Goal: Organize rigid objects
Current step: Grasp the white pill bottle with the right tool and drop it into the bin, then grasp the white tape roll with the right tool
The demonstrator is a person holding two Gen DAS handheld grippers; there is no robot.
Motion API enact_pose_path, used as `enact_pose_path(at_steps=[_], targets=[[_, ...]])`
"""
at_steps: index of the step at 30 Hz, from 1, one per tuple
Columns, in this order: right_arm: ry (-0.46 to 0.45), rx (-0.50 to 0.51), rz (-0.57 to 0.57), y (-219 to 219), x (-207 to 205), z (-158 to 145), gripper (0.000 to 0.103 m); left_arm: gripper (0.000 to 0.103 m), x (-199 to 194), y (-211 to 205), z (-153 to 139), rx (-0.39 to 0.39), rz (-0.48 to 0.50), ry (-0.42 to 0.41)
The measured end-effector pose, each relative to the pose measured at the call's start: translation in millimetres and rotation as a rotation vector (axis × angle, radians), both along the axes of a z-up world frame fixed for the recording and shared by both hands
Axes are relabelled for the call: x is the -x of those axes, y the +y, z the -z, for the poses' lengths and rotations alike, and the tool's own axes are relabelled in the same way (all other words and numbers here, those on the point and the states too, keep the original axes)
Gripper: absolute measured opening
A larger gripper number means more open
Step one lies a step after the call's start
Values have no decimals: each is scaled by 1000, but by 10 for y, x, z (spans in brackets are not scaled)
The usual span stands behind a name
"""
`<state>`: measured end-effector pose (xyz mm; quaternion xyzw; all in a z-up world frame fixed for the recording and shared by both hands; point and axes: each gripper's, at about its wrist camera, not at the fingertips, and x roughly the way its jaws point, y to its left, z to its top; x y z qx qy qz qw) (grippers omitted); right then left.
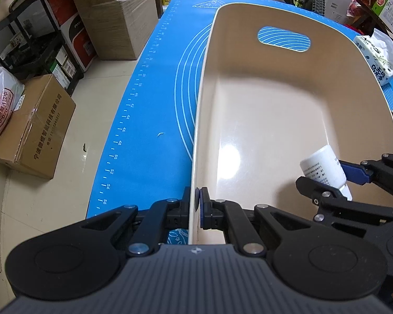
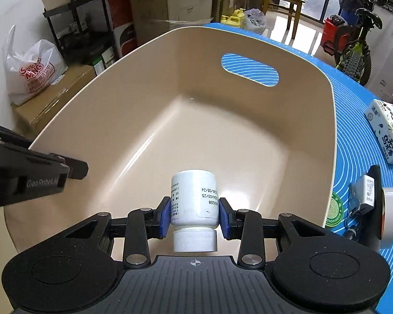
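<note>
A: Where is the white bottle [image 2: 194, 198], and how is it held?

B: It sits clamped between the blue pads [image 2: 164, 217] of the right tongs [image 2: 195, 218], cap toward the camera, base pointing down into the beige tub [image 2: 249, 136]. Whether the base touches the tub floor cannot be told. In the left wrist view the bottle [image 1: 323, 166] is partly covered by the right tongs [image 1: 335, 180].

A: And the left tongs?

B: The left tongs [image 1: 197, 204] are closed on the tub's near wall [image 1: 196, 157], one pad [image 1: 203, 201] inside and the other outside. In the right wrist view only a black finger [image 2: 73, 168] of them shows at the left edge.

A: What surrounds the tub?

B: It stands on a blue mat [image 1: 149, 120] covering the table. Right of it lie a tissue pack [image 2: 387, 133], a tape roll [image 2: 389, 217] cut off by the right tongs' body, and a small white box [image 2: 366, 191] over dark items too tangled to identify. Cardboard boxes [image 1: 36, 128] sit on the floor.
</note>
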<state>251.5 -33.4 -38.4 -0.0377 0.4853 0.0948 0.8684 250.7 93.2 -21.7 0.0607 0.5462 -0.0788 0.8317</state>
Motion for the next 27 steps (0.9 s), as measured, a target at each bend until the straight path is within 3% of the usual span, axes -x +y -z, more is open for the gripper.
enact_pose_path(at_steps=[2,3,11,13,20,27], targets=[[13,-6,-7,-7,-7,0,45,6,1,1,1,-2,1,0],[9,-14,-9,-12,-4,-5,50,6,0,2,1,-2,2,0],[-75,-139,-14,-229,136,-286,62,6,-1,18,0,13,-5,2],[-105,-139,2,-323,173,-384,66,6,0,17,0,11,-4,2],[-193,-131,85,-783,208,-642,66,6,5,23,3,14,-7,-2],[-206,-60,182,-1315,213,-557,67,6,0,7,0,7,-6,-1]])
